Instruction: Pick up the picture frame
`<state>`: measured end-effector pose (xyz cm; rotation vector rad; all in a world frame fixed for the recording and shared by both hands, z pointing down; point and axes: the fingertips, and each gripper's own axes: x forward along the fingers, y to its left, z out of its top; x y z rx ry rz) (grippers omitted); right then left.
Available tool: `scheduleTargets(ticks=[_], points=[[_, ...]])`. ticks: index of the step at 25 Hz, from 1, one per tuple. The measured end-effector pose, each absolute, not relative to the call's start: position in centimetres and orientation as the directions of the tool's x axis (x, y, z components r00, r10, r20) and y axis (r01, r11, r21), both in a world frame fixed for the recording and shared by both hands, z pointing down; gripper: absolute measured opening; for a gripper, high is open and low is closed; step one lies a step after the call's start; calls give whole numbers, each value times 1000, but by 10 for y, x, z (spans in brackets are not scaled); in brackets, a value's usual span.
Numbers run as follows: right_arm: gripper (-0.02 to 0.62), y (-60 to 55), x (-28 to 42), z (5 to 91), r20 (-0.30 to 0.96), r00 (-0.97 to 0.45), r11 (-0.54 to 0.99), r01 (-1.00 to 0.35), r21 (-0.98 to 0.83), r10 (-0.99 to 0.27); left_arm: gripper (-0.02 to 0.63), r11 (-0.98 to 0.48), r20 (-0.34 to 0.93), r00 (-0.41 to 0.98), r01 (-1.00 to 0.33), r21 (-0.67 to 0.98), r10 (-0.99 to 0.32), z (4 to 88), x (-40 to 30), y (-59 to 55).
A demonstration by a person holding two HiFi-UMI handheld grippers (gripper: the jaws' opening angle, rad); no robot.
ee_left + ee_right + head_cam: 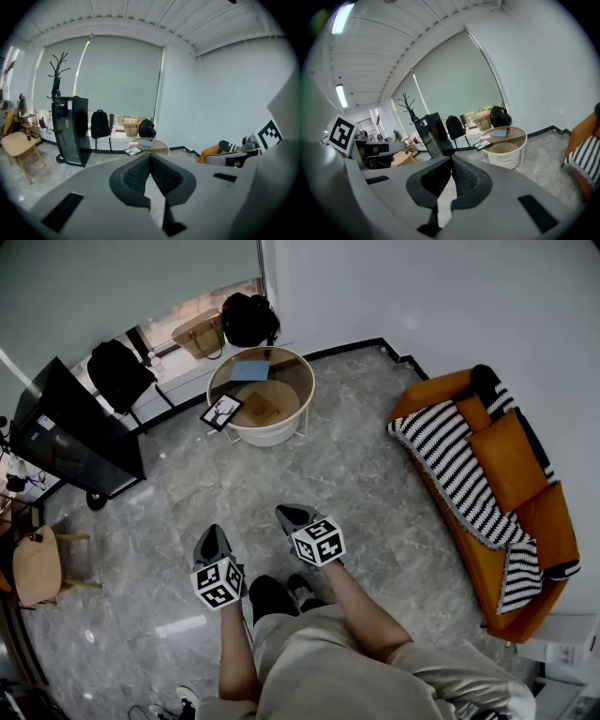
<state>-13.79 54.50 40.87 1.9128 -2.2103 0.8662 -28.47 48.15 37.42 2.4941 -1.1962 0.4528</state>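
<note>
A dark picture frame (221,412) lies on the left rim of a round glass-topped table (281,432) across the room. The same picture frame (133,151) shows small in the left gripper view, and the picture frame (482,144) sits at the table's edge in the right gripper view. My left gripper (212,542) and right gripper (292,517) are held side by side over the marble floor, well short of the table. Both are shut with nothing between the pads. In its own view the left gripper (150,156) has its tips together, and so has the right gripper (452,158).
A blue book (250,370) lies on the table. An orange sofa (525,521) with a striped blanket lines the right wall. A black cabinet on wheels (70,432), a wooden chair (37,563) and bags (248,320) by the window stand left and behind.
</note>
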Motion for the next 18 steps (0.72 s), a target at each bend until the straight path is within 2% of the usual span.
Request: scheduleTargets(ticks=[4,7,13,18], points=[[34,525,-171,412,410,-251,87,-922,-378,-877,20,-522,422,555,-828,204,-716,380,-323,473],[34,526,-172,419,417,-276,117,-923,-367,-866,20,-512,452,546,-834,208,-706,400,-320,481],[34,521,-146,425,471,-268,122,-940,-318,-841,20,-493,471,546,-835,243,-693,416,-300,464],[34,511,-95,417,398,-217,26,-901,-432,-892,20,-507,476,552,-830,232,-685,420,-263,451]])
